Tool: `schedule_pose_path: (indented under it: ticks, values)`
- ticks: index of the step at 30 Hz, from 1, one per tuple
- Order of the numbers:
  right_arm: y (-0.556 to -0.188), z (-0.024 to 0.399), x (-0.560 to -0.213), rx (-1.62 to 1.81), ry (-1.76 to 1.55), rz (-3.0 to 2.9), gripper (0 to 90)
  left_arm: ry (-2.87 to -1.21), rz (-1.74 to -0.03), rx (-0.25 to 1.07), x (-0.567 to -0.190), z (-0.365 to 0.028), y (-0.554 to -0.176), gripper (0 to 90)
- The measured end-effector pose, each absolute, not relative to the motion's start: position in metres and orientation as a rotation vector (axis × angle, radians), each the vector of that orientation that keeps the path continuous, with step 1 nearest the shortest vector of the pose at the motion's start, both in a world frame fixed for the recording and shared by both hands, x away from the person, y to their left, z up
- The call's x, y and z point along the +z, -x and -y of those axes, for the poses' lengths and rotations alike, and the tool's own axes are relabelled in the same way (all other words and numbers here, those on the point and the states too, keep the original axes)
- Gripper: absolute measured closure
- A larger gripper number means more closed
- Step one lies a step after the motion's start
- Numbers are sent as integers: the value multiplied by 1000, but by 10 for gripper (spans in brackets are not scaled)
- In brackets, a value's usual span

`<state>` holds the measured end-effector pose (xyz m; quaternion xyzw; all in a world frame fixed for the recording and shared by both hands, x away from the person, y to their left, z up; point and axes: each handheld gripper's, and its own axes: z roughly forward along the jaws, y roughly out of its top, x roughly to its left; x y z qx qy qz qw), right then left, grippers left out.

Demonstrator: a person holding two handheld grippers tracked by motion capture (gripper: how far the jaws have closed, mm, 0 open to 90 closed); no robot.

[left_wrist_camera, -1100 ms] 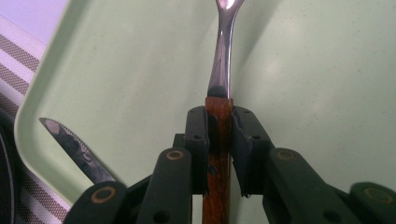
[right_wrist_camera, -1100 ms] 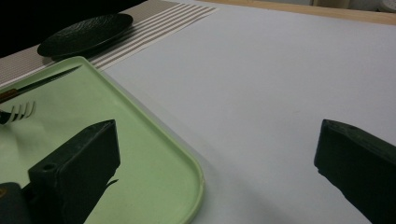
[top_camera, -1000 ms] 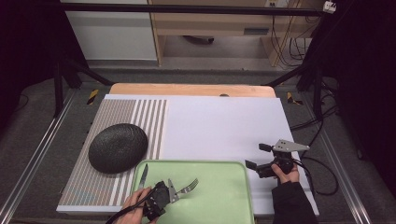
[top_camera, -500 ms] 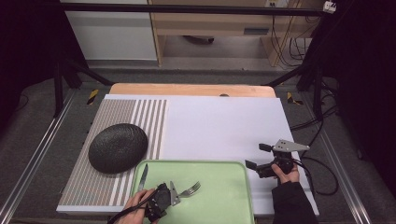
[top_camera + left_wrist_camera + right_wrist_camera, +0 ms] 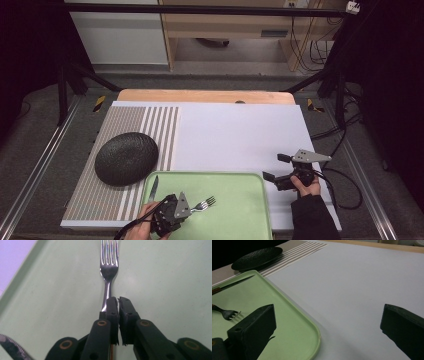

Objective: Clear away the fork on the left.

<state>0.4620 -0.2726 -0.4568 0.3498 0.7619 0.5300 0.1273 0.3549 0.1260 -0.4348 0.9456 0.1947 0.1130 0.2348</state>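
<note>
My left gripper (image 5: 118, 300) has just been closing, and its black jaws are now pressed onto the handle of the shiny metal fork (image 5: 108, 267), which runs out ahead of them with its tines pointing away. In the high view that left gripper (image 5: 187, 207) sits at the near edge of the table, and the fork (image 5: 205, 204) lies low over the pale green plastic tray (image 5: 240, 220); I cannot tell whether it has left the surface yet. Just to the left, a dark-handled knife (image 5: 153, 188) rests along the tray's left rim, untouched. Beyond the tray, the round black textured plate (image 5: 126, 158) sits on the beige striped placemat (image 5: 120, 122), nothing on it or beside it. My right gripper (image 5: 274, 167) hovers over the white tabletop (image 5: 235, 135) to the right of the tray, jaws spread wide and empty.

As I judge it, the grasp on the fork is made; lifting and placing it, and the knife, remain.
</note>
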Motion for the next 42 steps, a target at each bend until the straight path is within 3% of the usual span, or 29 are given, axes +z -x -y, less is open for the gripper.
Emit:
schedule_pose_path:
  ticks: [13, 42]
  values:
    - [-462, 272, -457, 1542, -1017, -2217, 5, -2544, -468, 255, -446, -121, -363, 898]
    - [-462, 273, -457, 1542, -1017, -2216, 5, -2538, -444, 295, -456, -120, -374, 900]
